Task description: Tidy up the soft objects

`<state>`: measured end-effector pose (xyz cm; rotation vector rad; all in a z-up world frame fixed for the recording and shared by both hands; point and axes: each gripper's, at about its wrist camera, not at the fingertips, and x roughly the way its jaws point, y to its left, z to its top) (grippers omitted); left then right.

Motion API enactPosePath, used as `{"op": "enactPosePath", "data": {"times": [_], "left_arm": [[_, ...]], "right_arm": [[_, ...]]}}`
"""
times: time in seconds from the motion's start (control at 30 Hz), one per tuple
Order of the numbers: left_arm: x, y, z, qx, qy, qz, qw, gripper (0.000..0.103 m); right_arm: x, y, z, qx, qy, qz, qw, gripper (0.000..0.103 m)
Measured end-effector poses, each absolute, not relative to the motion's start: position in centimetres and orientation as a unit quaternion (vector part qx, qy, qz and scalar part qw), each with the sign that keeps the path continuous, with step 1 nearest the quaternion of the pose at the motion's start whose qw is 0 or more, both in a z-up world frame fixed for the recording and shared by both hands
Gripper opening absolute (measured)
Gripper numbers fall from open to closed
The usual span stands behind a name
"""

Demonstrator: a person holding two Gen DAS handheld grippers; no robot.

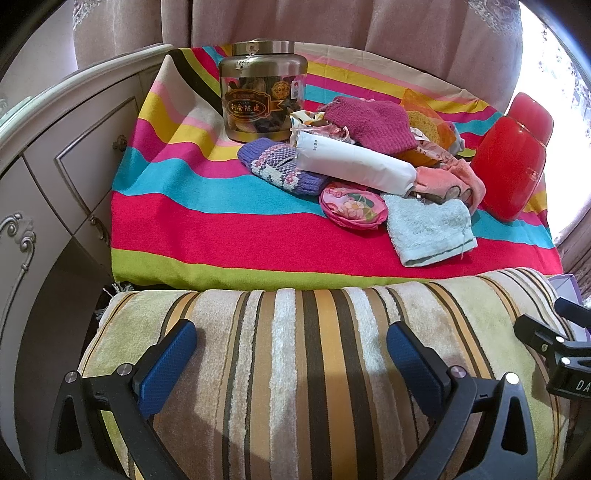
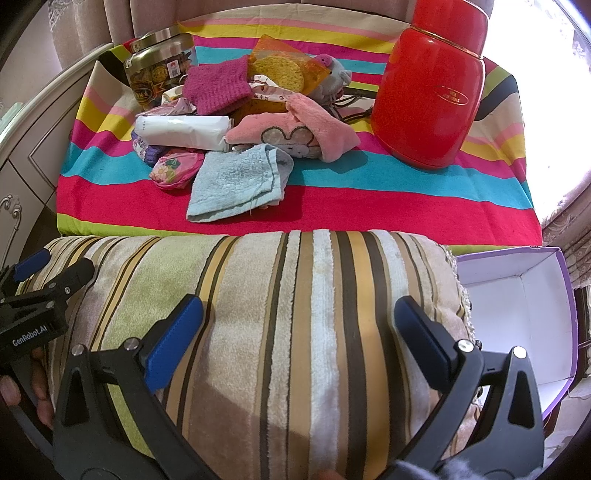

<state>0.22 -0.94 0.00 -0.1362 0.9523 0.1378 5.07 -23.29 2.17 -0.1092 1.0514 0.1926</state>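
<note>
Nearest, at the bottom of both views: a striped plush cushion [image 1: 295, 369] filling the lower half of the frame. Left gripper [image 1: 291, 354] spread wide above it, blue pads [image 1: 168, 363] well apart, nothing between them; contact with the fabric not clear. Right gripper [image 2: 299, 332] likewise wide and holding nothing, hanging over the same cushion [image 2: 295, 332]. Each gripper also glimpsed at the edge of the other's view (black frame, partly cut off).

At lower right of the right wrist view, just beside the cushion: an open purple box [image 2: 546, 306] with a white inside.

Beyond the cushion, a bright striped cloth [image 1: 221, 229] across the middle of the frame. On it, a heap of soft things at centre and centre right of the left wrist view. Closest in the heap: a pale blue washcloth [image 1: 428, 229], with a pink flowered pouch [image 1: 352, 206] touching its left edge. Behind those, a white wrapped pack [image 1: 354, 166] lying across a purple knitted piece [image 1: 280, 166]. Right of the pack, a pink plush cloth [image 1: 454, 181]. On top, a magenta knitted cloth [image 1: 373, 122], with a yellow sponge [image 2: 277, 70] just behind it.

Farther back at upper centre, a glass jar with a metal lid [image 1: 263, 92]. At right, near the heap but apart, a red canister [image 1: 511, 162].

Farthest: pale curtains [image 1: 332, 22] along the top, and a cream cabinet [image 1: 55, 147] at left.
</note>
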Motion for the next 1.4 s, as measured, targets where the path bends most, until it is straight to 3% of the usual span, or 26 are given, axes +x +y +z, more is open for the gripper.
{"op": "enactPosePath", "data": {"times": [0.87, 1.17, 1.27, 1.4], "left_arm": [[8.2, 0.8, -1.3, -0.194, 0.489, 0.007, 0.851, 0.103], [11.7, 0.4, -2.2, -0.168, 0.510, -0.005, 0.844, 0.099], [13.1, -0.5, -2.3, -0.126, 0.512, -0.015, 0.849, 0.099], [14.8, -1.8, -2.6, -0.078, 0.518, -0.022, 0.851, 0.098]], "right_arm": [[11.0, -20.4, 1.7, -0.092, 0.514, 0.182, 0.833, 0.103], [15.4, -17.7, 4.3, -0.187, 0.423, 0.240, 0.854, 0.103], [16.7, -16.0, 4.2, -0.240, 0.397, 0.278, 0.841, 0.099], [18.5, -13.9, 3.3, -0.285, 0.390, 0.329, 0.811, 0.084]]}}
